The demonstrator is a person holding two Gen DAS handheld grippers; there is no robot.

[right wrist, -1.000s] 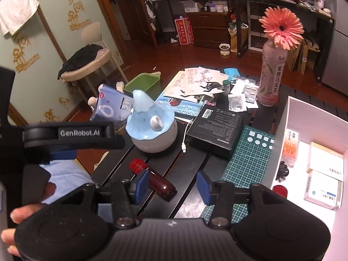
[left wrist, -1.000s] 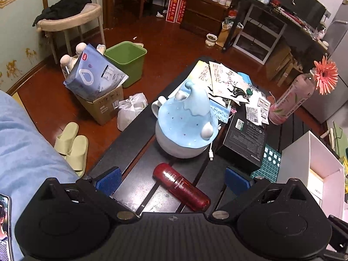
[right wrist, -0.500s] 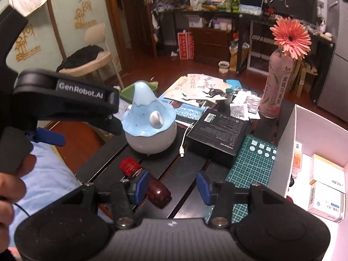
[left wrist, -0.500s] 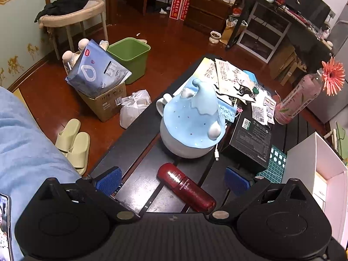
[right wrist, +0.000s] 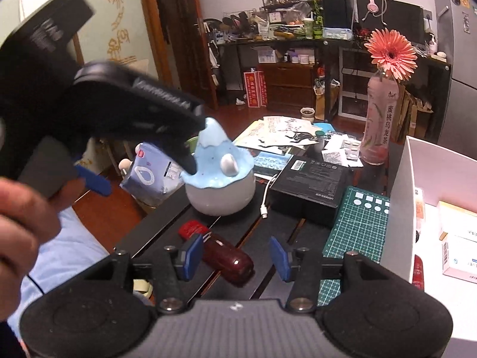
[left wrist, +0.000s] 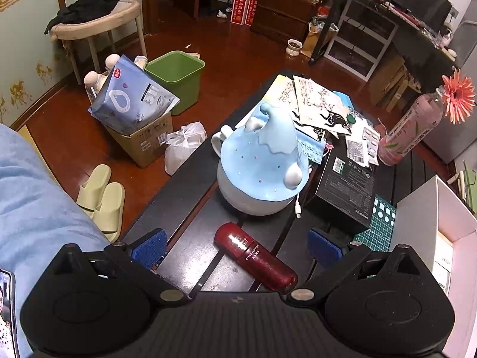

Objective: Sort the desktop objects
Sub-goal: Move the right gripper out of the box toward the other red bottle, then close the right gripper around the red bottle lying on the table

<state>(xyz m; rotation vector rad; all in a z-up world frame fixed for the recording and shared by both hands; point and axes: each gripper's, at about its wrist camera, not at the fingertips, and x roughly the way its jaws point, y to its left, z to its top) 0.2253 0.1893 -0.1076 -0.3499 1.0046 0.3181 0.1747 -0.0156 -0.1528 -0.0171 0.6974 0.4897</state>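
A dark red cosmetic bottle point(left wrist: 256, 256) point(right wrist: 226, 253) lies on its side on the black table point(left wrist: 179, 197), near the front edge. My left gripper point(left wrist: 235, 247) hovers over it, wide open, with a blue pad well off each side of the bottle. My right gripper point(right wrist: 236, 255) is low, at the bottle's rounded end. Its left pad point(right wrist: 192, 252) is close beside the bottle and the right pad is apart from it. A white box point(right wrist: 399, 185) holding small cartons stands at the right.
Behind the bottle stand a blue-and-white ceramic pot point(left wrist: 262, 161) and a black carton point(left wrist: 342, 185), with a green cutting mat point(right wrist: 357, 223), papers and a pink flower bottle point(right wrist: 377, 125). A hand point(right wrist: 21, 223) holds the left gripper high at the left. Beside the table are a green bin point(left wrist: 176, 74) and slippers.
My right gripper has sunk and come closer to the red bottle, which now sits between its pads. The left gripper has stayed over the bottle, still open.
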